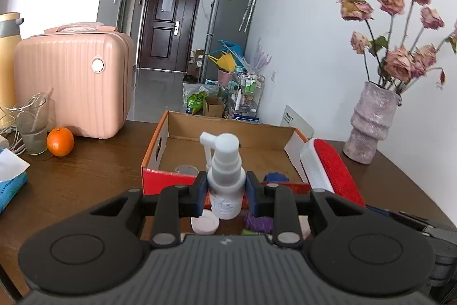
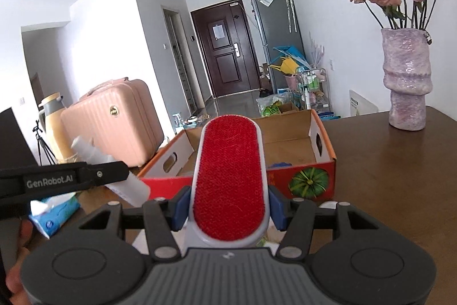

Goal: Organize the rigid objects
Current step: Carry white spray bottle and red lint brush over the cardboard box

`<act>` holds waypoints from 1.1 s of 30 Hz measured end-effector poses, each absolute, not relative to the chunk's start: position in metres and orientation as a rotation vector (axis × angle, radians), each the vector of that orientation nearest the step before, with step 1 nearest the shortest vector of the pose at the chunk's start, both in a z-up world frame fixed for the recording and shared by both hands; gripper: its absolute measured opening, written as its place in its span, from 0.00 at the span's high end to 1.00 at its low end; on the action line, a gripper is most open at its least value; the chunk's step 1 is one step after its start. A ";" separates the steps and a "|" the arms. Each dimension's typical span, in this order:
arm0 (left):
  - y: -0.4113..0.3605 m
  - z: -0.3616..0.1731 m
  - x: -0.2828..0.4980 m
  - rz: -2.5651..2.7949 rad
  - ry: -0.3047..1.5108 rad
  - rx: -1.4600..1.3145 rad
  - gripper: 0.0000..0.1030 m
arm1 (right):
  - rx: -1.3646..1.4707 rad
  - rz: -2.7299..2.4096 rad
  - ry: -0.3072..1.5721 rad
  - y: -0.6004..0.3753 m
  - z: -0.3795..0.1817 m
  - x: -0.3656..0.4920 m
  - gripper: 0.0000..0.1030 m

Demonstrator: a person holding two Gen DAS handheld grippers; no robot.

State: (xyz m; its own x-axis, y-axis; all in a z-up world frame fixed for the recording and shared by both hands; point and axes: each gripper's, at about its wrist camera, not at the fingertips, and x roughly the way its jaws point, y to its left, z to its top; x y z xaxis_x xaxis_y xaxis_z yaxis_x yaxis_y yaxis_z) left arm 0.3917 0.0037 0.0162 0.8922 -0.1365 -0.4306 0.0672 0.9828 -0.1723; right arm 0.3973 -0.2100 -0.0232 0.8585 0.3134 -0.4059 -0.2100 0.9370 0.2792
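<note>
White plastic spray bottle (image 1: 225, 185) clamped upright in left fingers (image 1: 200, 188); red-faced lint brush (image 2: 230, 185) clamped in right fingers (image 2: 275, 208).

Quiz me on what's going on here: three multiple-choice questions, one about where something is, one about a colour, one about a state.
1. Where is the orange?
A. in the cardboard box
B. on the table beside the pink suitcase
C. in the vase

2. What colour is the lint brush face?
A. red
B. green
C. black

3. How is the left gripper?
A. wide open
B. shut on the white spray bottle
C. out of view

Answers: 1 B, it sits left of the pink suitcase. 2 A, red pad in a white frame. 3 B, both pads press the bottle.
</note>
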 end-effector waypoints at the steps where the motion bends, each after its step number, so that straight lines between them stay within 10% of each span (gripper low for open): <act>1: 0.005 0.016 0.397 -0.107 0.458 -0.161 0.72 | 0.237 0.273 0.463 -0.209 -0.023 0.402 0.47; 33: 0.008 -0.004 0.550 -0.001 0.523 -0.103 0.72 | 0.315 0.202 0.566 -0.193 -0.031 0.559 0.47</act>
